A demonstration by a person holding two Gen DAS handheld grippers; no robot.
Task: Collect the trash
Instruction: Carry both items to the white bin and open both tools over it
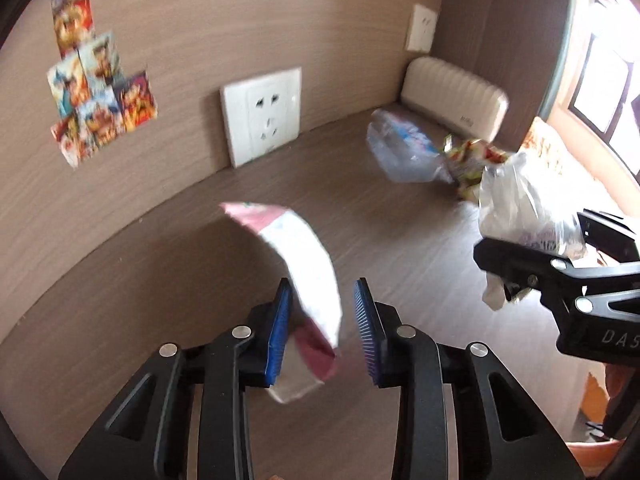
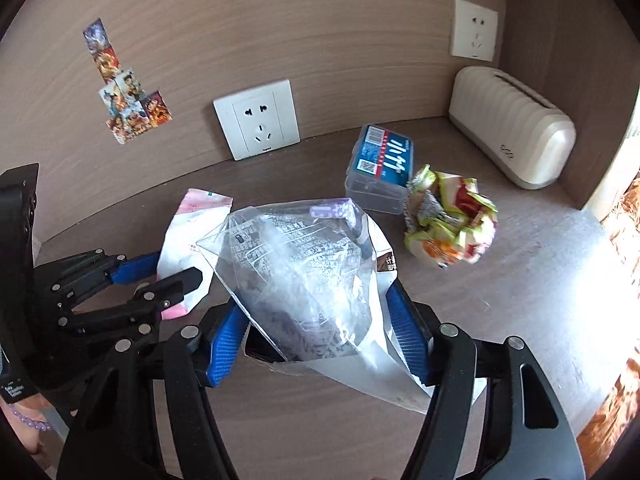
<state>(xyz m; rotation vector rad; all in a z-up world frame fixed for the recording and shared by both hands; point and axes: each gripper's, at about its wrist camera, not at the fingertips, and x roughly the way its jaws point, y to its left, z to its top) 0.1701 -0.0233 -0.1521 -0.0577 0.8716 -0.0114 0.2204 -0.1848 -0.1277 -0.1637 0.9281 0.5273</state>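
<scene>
Meanwhile the left gripper (image 1: 322, 330), its jaws apart, straddles a pink-and-white wrapper (image 1: 304, 276) on the desk (image 1: 400, 240); the right gripper (image 2: 318, 340) pinches a clear plastic bag (image 2: 296, 272). Far right lies a crumpled wrapper (image 2: 450, 220).

Both grippers over the desk, side by side

The left gripper (image 1: 322, 332) has its jaws parted around a wrapper; the right gripper (image 2: 316, 340), just beside it, has jaws spread against a clear bag.
</scene>
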